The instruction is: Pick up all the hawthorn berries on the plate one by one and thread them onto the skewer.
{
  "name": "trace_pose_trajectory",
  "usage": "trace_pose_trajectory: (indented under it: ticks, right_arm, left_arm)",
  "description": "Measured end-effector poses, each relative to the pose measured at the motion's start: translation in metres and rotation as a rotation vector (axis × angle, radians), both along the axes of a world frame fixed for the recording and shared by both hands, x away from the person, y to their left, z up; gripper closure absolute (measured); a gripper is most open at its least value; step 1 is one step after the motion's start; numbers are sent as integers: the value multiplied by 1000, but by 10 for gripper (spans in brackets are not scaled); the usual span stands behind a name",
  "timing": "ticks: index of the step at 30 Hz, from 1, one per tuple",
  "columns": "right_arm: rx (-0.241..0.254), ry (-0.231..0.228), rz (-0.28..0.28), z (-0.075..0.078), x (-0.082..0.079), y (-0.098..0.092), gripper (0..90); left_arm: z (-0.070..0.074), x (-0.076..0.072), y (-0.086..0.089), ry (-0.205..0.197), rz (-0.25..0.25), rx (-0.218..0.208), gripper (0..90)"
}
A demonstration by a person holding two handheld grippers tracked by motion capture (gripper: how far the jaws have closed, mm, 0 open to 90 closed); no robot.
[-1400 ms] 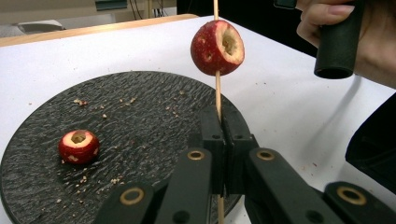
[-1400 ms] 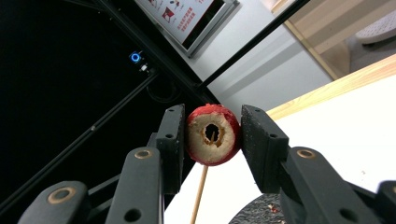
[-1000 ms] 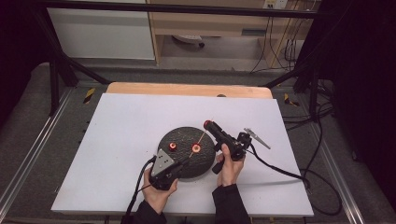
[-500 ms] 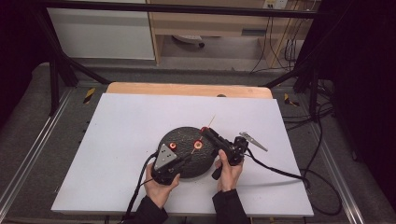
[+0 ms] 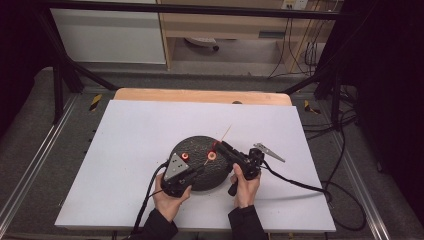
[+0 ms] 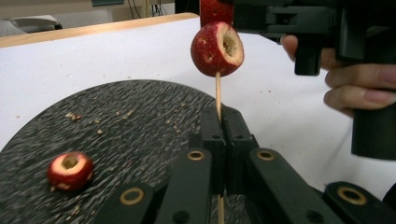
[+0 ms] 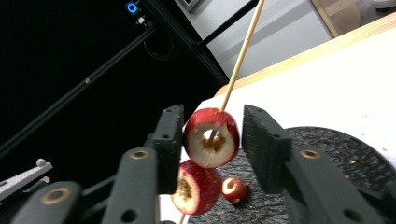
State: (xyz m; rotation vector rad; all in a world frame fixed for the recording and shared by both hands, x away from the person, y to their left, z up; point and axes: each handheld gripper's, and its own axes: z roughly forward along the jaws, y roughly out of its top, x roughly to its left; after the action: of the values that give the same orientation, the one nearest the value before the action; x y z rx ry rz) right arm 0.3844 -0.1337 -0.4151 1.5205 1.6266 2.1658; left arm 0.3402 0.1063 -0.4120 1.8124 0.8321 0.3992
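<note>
Over the black plate [image 5: 200, 162] near the desk's front edge: my right claw [image 7: 212, 140], jaws just opening, pads standing clear of the upper fruit [image 7: 211, 137] threaded on the skewer [image 7: 243, 51]. Left claw [image 6: 223, 140] clamped tight on the skewer's lower end. Fruit seated; a loose one [image 6: 70, 170] waits on the plate.

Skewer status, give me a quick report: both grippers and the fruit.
Left gripper shut on skewer. Right gripper just opening, jaws off the top fruit. Two fruits threaded. One more fruit on plate.

White table [image 5: 125, 150], wood shelf unit [image 5: 225, 30] behind, grey floor [image 5: 30, 150].
</note>
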Motion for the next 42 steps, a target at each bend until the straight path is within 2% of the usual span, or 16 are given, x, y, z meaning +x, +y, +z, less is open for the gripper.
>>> trace_pose_trajectory:
  ticks: [3, 7, 16, 21, 25, 33, 37, 42]
  right_arm:
    - [-29, 4, 13, 2, 1, -3, 511]
    - [-96, 2, 40, 5, 3, -7, 412]
    - [-327, 13, 106, 2, 7, -14, 172]
    - [-440, 28, 146, -1, 9, -16, 82]
    - [-516, 37, 171, -3, 11, -17, 55]
    - [-608, 66, 219, -5, 14, -15, 27]
    - [-656, 75, 247, 0, 17, -6, 22]
    - [-730, 80, 286, 7, 25, 12, 20]
  left_arm:
    - [-1, 0, 8, 7, -3, 4, 886]
    - [-4, -1, 20, 20, -5, 15, 886]
    - [-7, -6, 53, 36, 4, 59, 886]
    - [-7, -9, 75, 51, 1, 86, 885]
    - [-8, -12, 93, 62, 7, 101, 885]
    - [-13, -15, 120, 72, 10, 114, 885]
    - [-14, -16, 126, 77, 11, 130, 885]
    - [-16, -17, 139, 74, 18, 128, 885]
